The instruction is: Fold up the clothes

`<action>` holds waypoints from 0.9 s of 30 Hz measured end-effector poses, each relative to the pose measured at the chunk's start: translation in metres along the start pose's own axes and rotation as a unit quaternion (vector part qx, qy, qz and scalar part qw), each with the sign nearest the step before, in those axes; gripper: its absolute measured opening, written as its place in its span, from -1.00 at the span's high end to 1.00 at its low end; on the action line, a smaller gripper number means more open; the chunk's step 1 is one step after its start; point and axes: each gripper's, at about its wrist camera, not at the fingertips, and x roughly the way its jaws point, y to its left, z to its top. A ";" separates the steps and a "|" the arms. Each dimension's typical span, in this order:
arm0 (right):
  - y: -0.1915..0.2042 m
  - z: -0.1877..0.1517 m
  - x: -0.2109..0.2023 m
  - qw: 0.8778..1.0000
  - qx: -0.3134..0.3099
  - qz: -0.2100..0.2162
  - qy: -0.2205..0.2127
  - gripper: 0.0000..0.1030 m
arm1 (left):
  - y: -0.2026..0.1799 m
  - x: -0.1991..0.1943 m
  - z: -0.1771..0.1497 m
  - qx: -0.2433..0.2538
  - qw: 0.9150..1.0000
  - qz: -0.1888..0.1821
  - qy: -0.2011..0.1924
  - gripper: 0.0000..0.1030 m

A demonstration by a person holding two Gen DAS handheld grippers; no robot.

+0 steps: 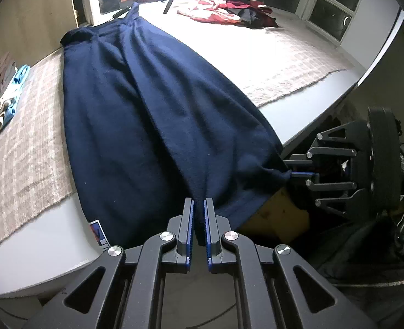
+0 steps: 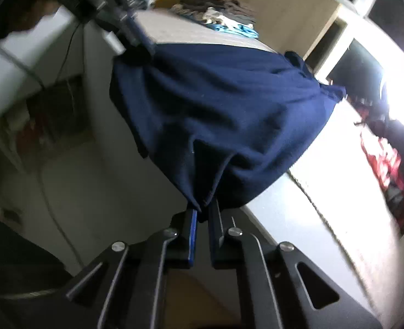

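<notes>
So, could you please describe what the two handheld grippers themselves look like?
Both match. The left gripper and the right gripper are matte black, with slotted linkage arms pinned by round silver screws. Each has two flat, straight fingers faced with ridged blue pads. In the left view, the right gripper's body carries a thick black disc. No hands, sleeves or cables on them show.

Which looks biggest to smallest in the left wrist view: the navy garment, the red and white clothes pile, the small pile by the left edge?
1. navy garment, by far the largest, though nearest the camera.
2 and 3. red and white clothes pile and small pile look alike; differing distance leaves them unranked.
</notes>
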 end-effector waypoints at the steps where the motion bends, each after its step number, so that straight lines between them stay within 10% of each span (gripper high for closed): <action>1: -0.009 0.002 -0.005 0.999 0.028 0.024 0.000 0.89 | -0.002 -0.003 0.001 0.003 1.000 0.000 -0.002 0.88; 10: -0.123 0.010 -0.063 0.931 0.297 0.209 -0.013 0.89 | -0.015 -0.045 0.024 -0.008 0.997 -0.033 -0.062 0.87; 21: -0.103 -0.040 -0.034 0.928 0.335 0.156 0.047 0.90 | -0.026 0.034 -0.009 -0.063 0.995 -0.072 -0.015 0.88; 27: -0.098 -0.027 -0.051 0.941 0.309 0.138 0.020 0.90 | -0.018 0.007 -0.013 -0.098 0.988 -0.102 -0.068 0.87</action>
